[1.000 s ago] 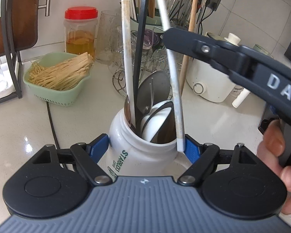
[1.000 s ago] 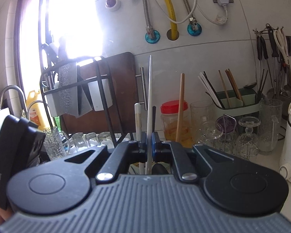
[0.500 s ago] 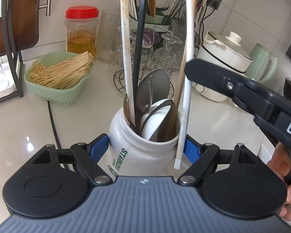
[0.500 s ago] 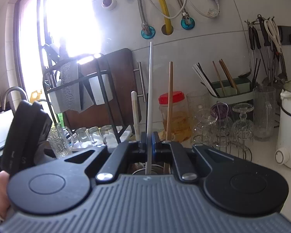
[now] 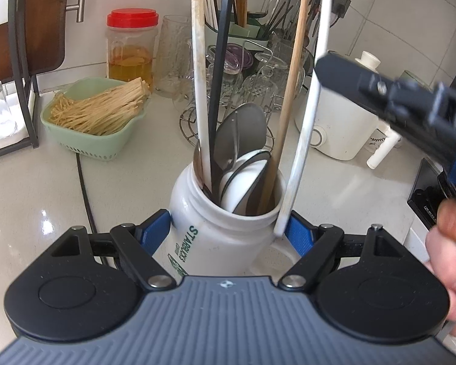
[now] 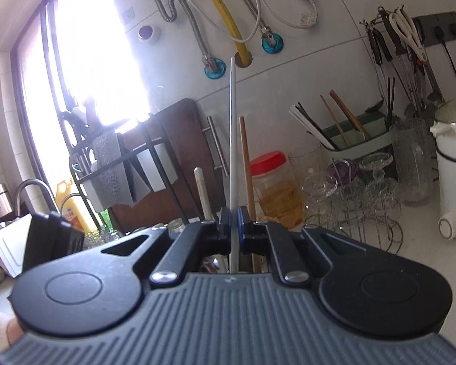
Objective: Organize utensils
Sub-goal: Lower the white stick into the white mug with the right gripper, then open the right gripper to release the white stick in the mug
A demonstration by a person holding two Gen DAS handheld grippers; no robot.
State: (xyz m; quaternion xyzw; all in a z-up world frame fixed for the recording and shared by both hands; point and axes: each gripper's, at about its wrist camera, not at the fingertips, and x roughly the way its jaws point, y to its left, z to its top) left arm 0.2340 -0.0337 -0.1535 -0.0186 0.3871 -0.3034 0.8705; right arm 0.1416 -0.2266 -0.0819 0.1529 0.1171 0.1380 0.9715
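White mug (image 5: pixel 215 222), printed with green lettering, standing on the pale counter (image 5: pixel 45 188): the left gripper (image 5: pixel 228 231) has its jaws spread wide around the mug's body, blue pads at either flank, steadying it; whether they actually press the wall cannot be told. Contents: a white-handled utensil (image 5: pixel 199 91), a dark flat handle (image 5: pixel 219 85), a wooden stick (image 5: pixel 288 91), a metal spoon bowl (image 5: pixel 240 127), a white ladle bowl (image 5: pixel 243 176). Right gripper (image 6: pixel 234 228): jaws clenched on a long white chopstick (image 5: pixel 310 115), held near upright; its lower tip sits just outside the mug's rim on the right, by the handle, not yet in. Nearby: green basket of noodles (image 5: pixel 97 112), red-lidded jar (image 5: pixel 132 48), glasses on a wire rack (image 5: pixel 258 70), white pot (image 5: pixel 343 121). To seat the chopstick well, the tip probably wants lifting clear of the rim, moving inward over the gap beside the wooden stick, then lowering straight down before letting go; the mug should be kept from tipping.
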